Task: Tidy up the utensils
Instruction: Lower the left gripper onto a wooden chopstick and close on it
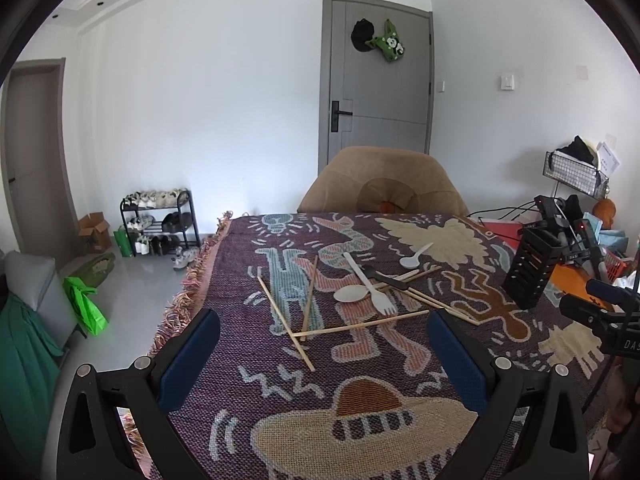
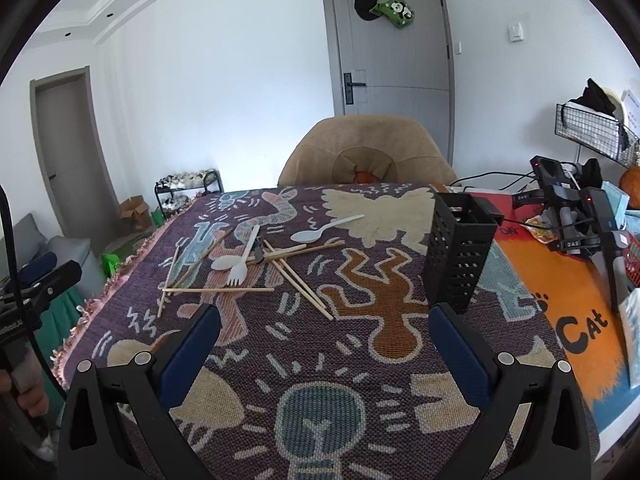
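Lying lengthwise away from both wide-open, empty claws, the white fork (image 1: 372, 291) points its tines toward them.

Pretty clearly someone's home, an ordinary living space. There's a shoe rack (image 1: 160, 222) full of sneakers against the far wall on the left, a grey interior door (image 1: 378, 76) with a hat and a green bag hung on it, a tan upholstered chair (image 1: 382, 182) at the far side of the table, and a woven cartoon-pattern throw (image 2: 360, 320) used as a tablecloth.
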The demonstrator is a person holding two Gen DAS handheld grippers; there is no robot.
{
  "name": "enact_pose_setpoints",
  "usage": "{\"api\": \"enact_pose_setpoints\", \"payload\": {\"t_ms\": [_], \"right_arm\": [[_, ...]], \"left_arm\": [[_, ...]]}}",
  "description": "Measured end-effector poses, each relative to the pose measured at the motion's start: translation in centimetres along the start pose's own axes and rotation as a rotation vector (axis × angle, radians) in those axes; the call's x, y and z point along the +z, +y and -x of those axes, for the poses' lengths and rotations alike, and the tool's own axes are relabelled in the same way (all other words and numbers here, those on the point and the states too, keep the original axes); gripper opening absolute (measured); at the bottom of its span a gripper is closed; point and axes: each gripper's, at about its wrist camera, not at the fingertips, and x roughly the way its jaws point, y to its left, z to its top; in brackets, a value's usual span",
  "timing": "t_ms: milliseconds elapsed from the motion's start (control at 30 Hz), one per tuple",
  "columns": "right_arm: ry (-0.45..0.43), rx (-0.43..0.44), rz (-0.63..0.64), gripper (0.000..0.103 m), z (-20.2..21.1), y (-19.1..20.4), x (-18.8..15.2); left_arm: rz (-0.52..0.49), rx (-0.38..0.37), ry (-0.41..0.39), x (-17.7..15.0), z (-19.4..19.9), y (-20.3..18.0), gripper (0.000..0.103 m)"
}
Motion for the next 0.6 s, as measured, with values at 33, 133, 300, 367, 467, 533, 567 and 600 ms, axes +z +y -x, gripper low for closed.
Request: {"api": "enact_pose_setpoints", "payload": {"t_ms": [33,133,300,367,467,533,567,600], "right_arm": [[0.005,0.005,0.005,0.103,-0.3,0.1,0.2],[0.031,0.025,0.022,0.103,-1.5,0.6,0.8],[0.075,0.056,0.034,0.103,-3.7,1.4,1.5],[0.091,0.049,0.047,0.103,-4.6,1.6,1.5],[0.113,0.053,0.067,0.103,-5.8,1.8,1.5],[0.134,0.064,0.067,0.103,-6.7,1.7,1.5],[0.142,0.068,0.070,0.103,-7.1,1.6,1.5],[0.154,0.071,0.075,0.101,-7.5,1.6,1.5]], "left_arm": [[0.008,-0.001,0.010,0.1,-0.3,0.3,0.103],[0.039,0.005,0.060,0.2,-1.7,1.5,0.103],[0.094,-0.015,0.125,0.0,-3.6,2.9,0.094],[0.097,-0.020,0.149,-0.3,-4.2,3.1,0.086],[0.104,-0.035,0.194,-0.9,-5.5,3.1,0.074],[0.109,-0.049,0.224,-1.4,-6.4,3.1,0.067],[0.112,-0.053,0.238,-1.6,-6.8,3.1,0.063],[0.118,-0.058,0.251,-1.9,-7.2,3.1,0.059]]}}
